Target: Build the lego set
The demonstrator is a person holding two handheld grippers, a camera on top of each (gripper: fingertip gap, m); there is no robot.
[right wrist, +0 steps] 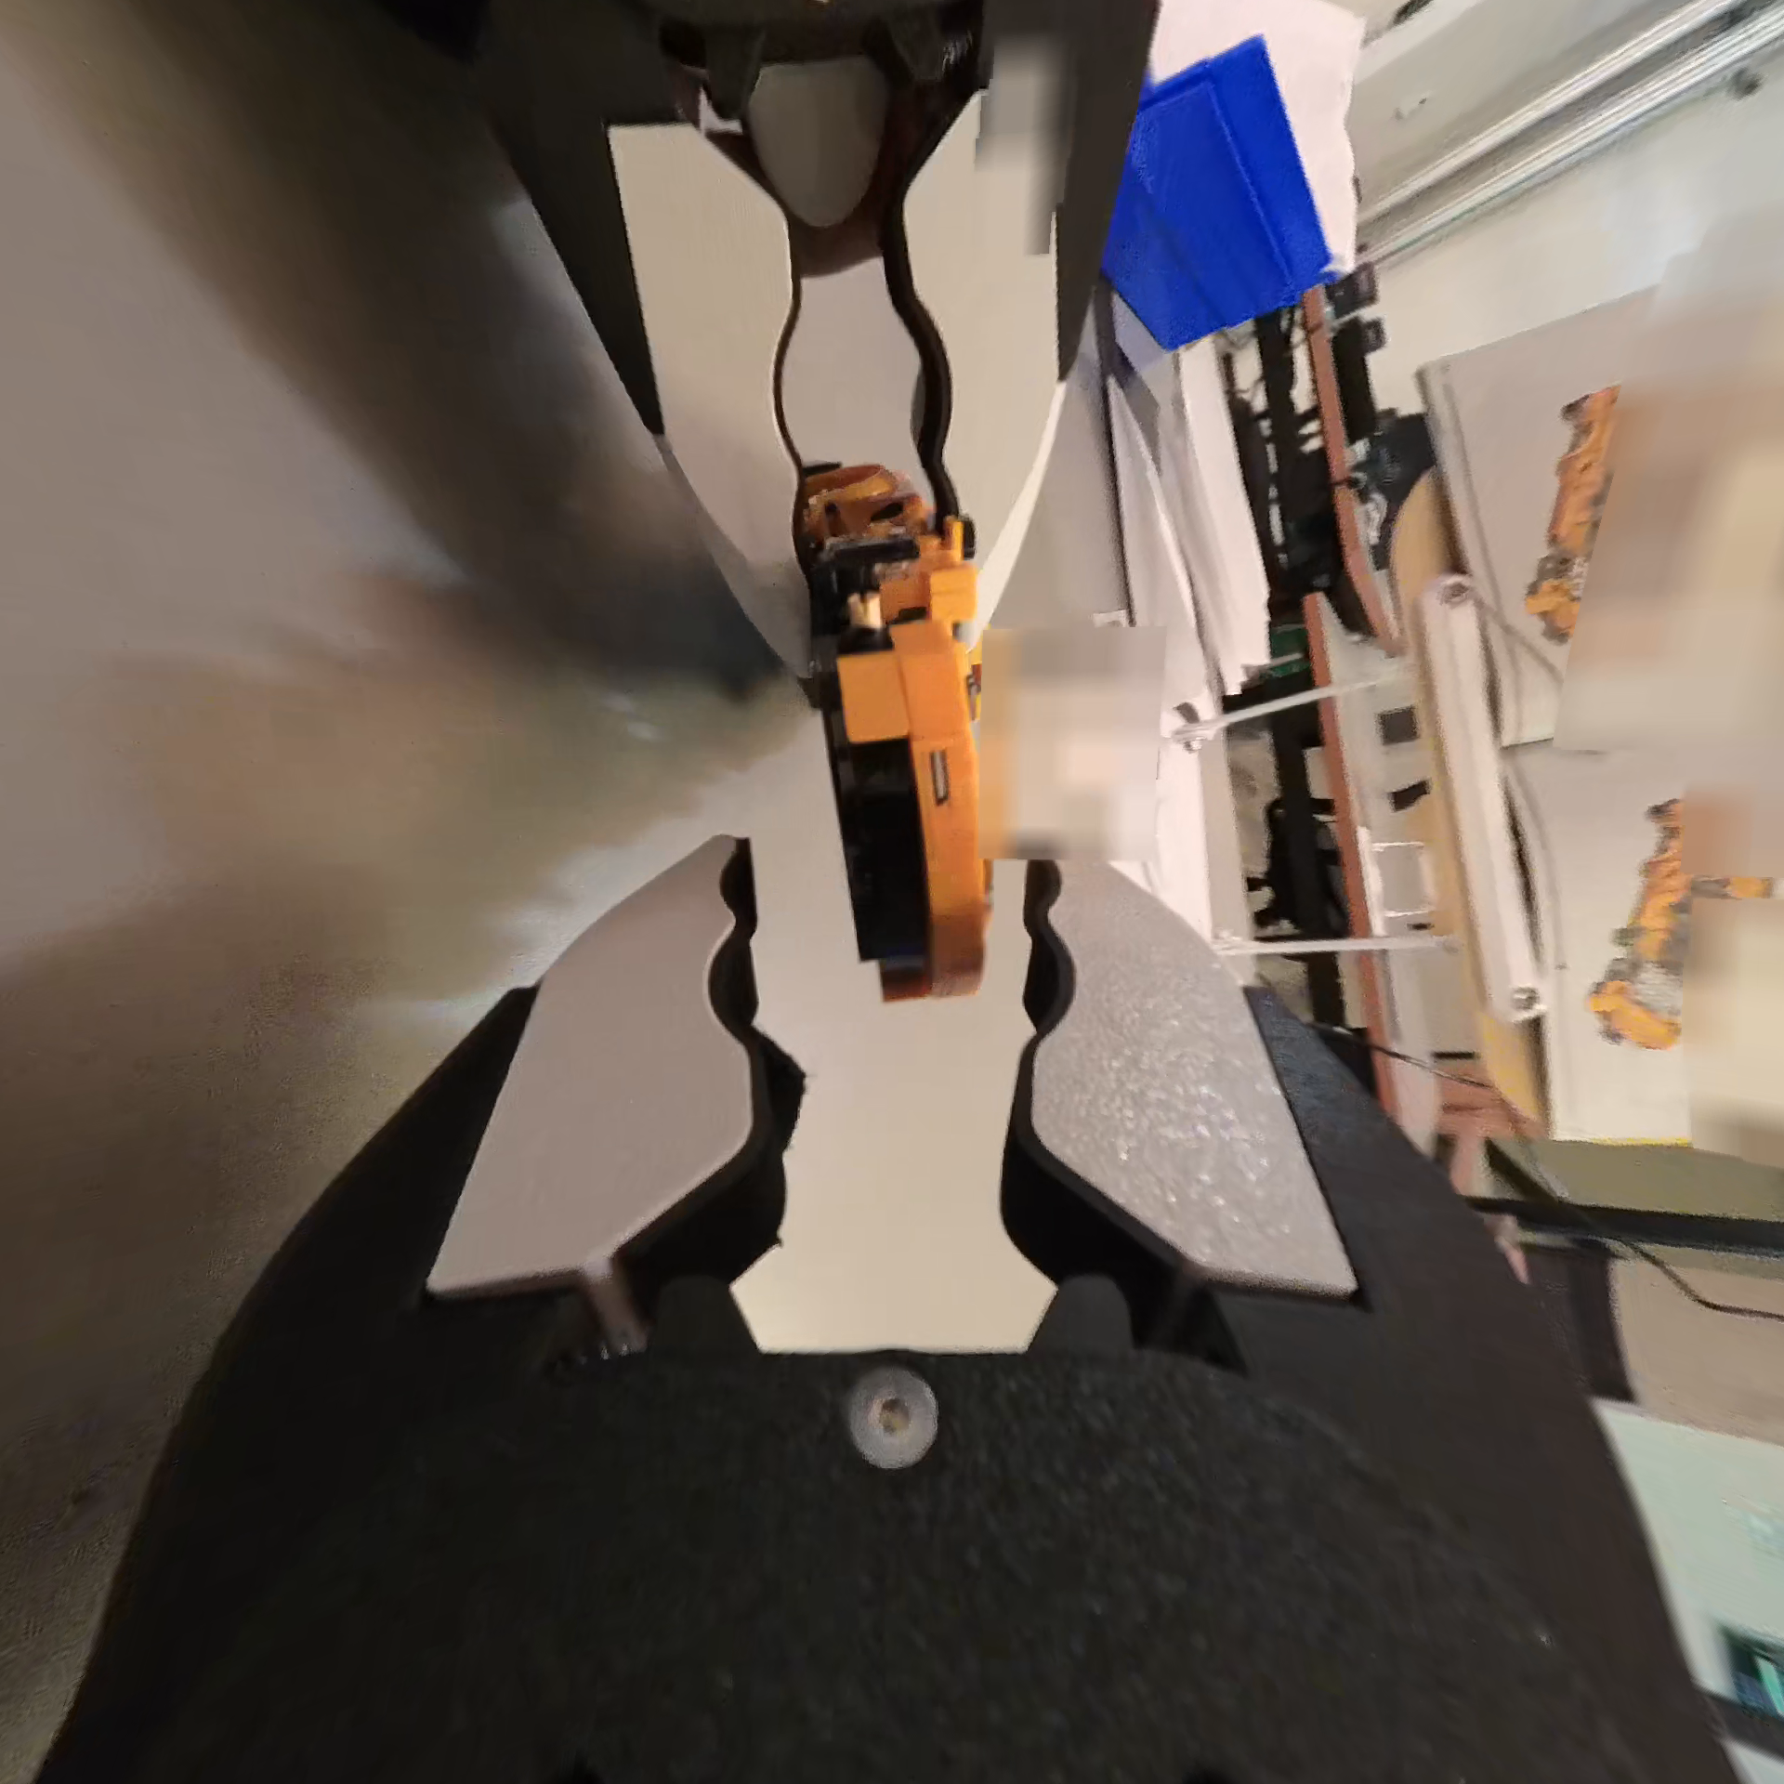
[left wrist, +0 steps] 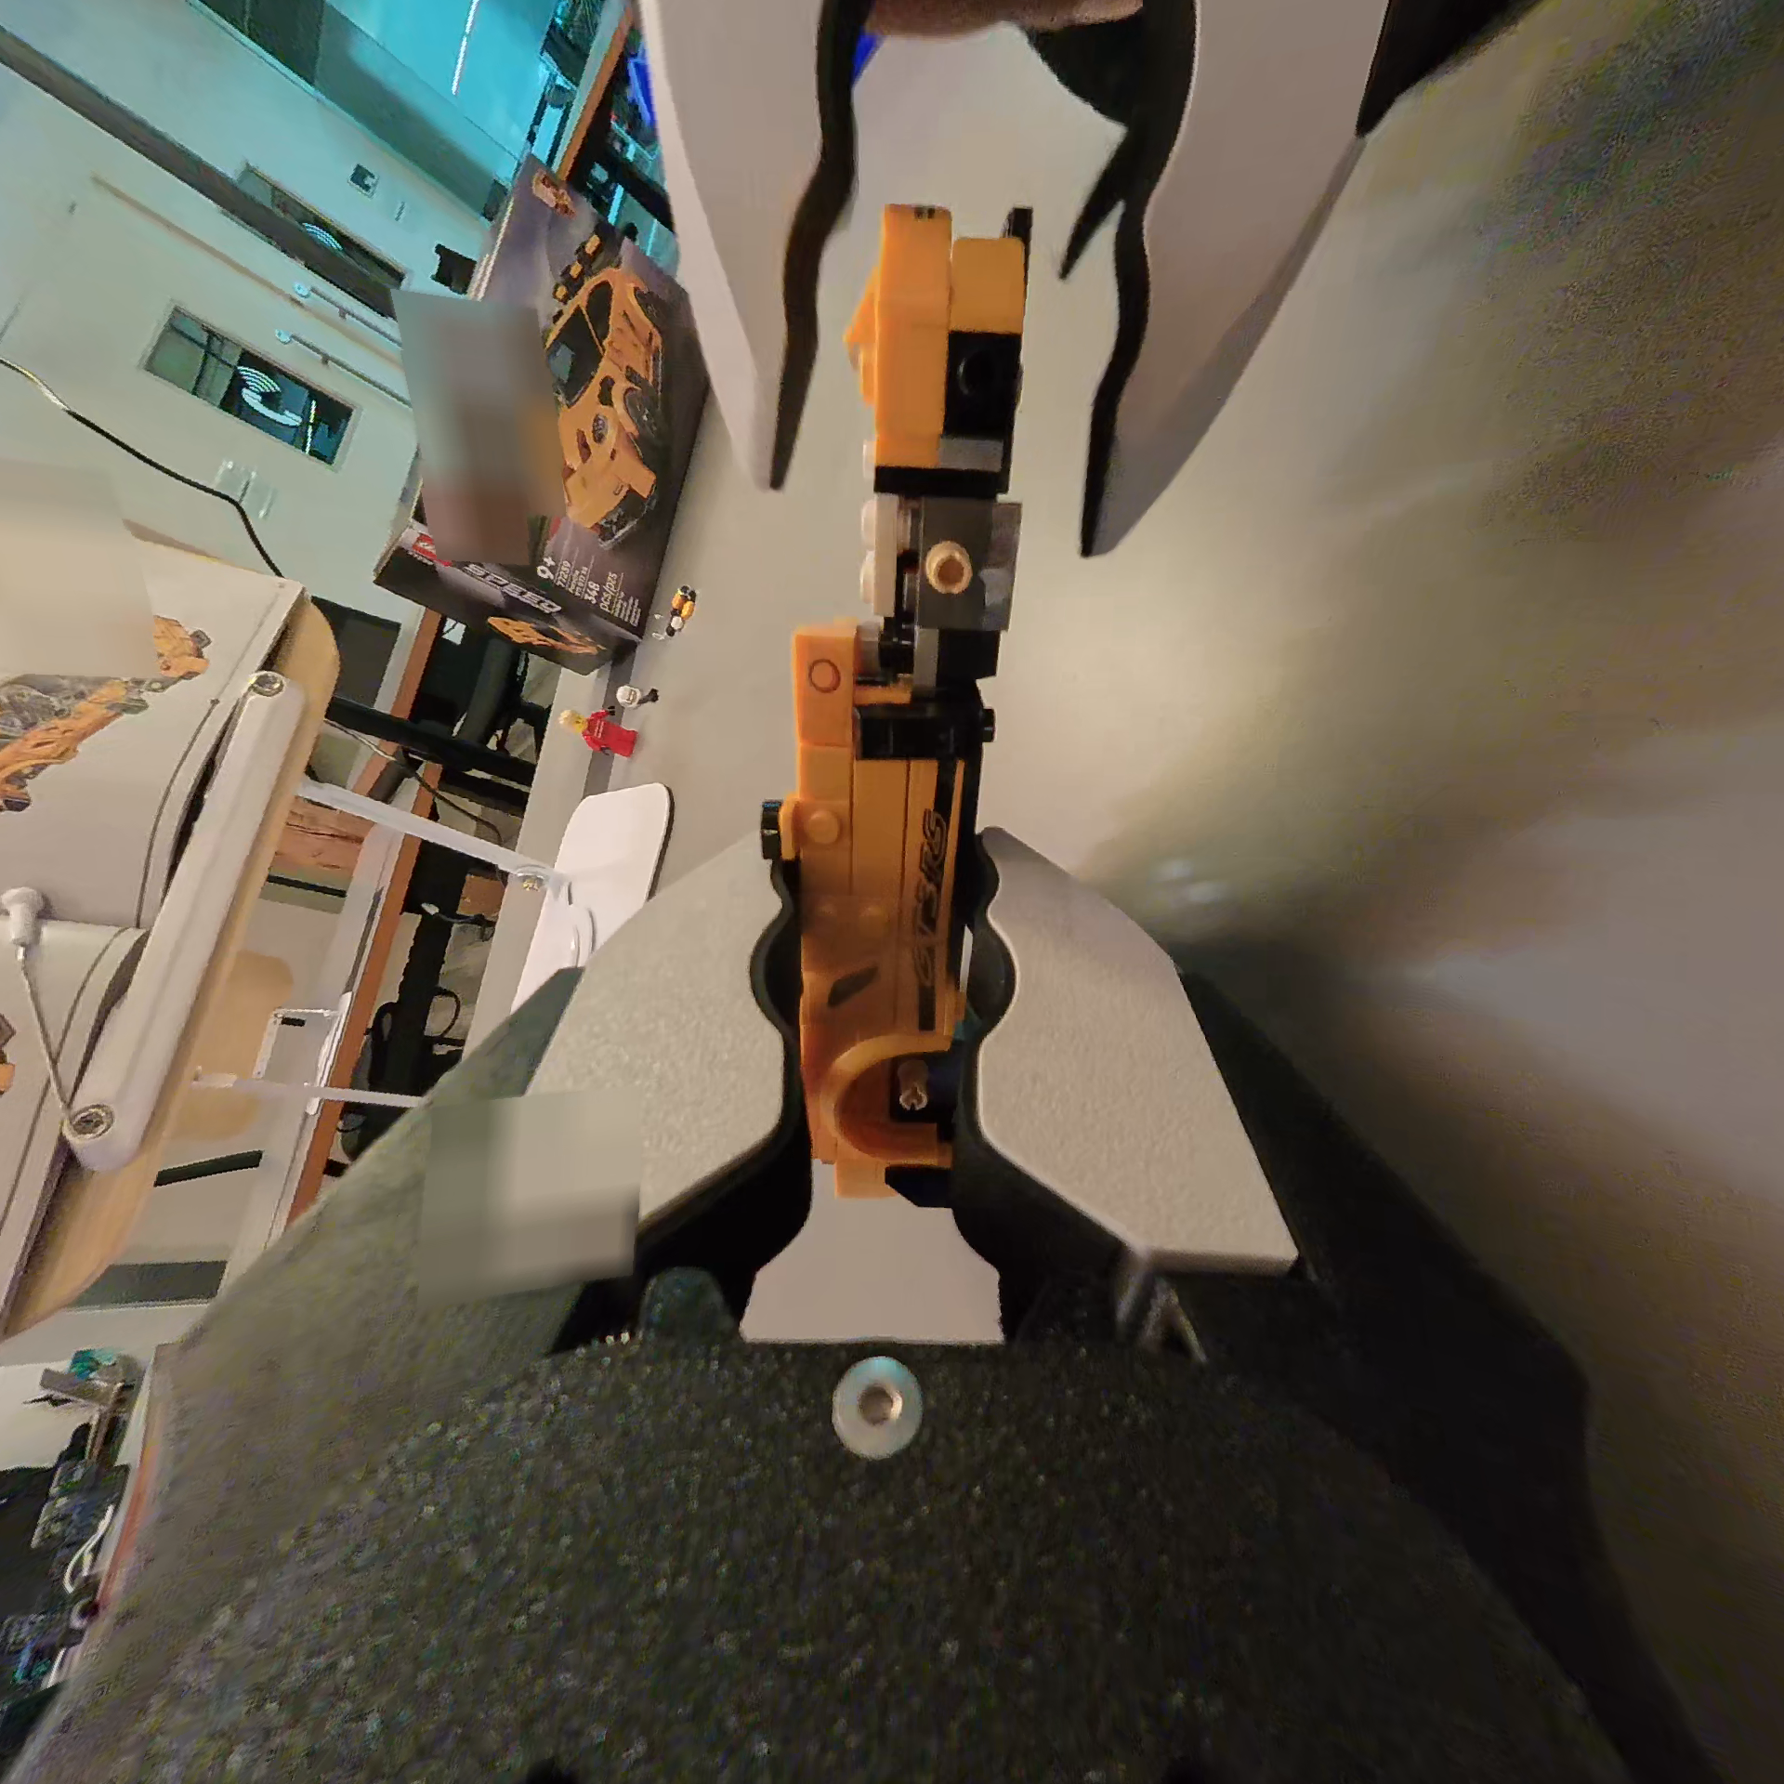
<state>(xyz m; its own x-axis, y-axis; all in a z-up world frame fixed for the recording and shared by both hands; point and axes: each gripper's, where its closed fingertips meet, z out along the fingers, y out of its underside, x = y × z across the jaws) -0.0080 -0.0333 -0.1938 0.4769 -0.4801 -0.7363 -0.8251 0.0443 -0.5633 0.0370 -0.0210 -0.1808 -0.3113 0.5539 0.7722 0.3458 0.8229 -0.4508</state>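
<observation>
Left gripper [left wrist: 878, 975]: fingers [left wrist: 1081, 1023] clamped on the near end of an orange and black lego car body [left wrist: 883, 927], at the wheel arch, part held edge-on and pointing away from the camera. Printed side panel faces right. Far end of the build, with grey and black bricks and a tan pin, juts out into the gap of the opposing right gripper [left wrist: 932, 502].

Right gripper [right wrist: 874, 859] in its own view: fingers [right wrist: 618, 1072] spread apart, orange and black car body [right wrist: 907, 772] standing between the tips. No contact visible on the left finger; right side too close to tell. Beyond the car, left gripper [right wrist: 869, 483] pinching the far end of the same build.

Whole assembly carried in the air above a pale grey counter [left wrist: 1448, 676], camera rolled so the counter runs upright on the right of the left wrist view.

Loose items on the counter, far left of the left wrist view: lego box [left wrist: 570, 434] with an orange car pictured, standing on end; red minifigure [left wrist: 603, 731] lying down near it; two tiny orange and black pieces [left wrist: 682, 605] just beside the box.

Instruction sheets [right wrist: 1583, 512] showing orange car steps propped on a stand at the right of the right wrist view. Blue bin [right wrist: 1216, 193] at far upper right.
</observation>
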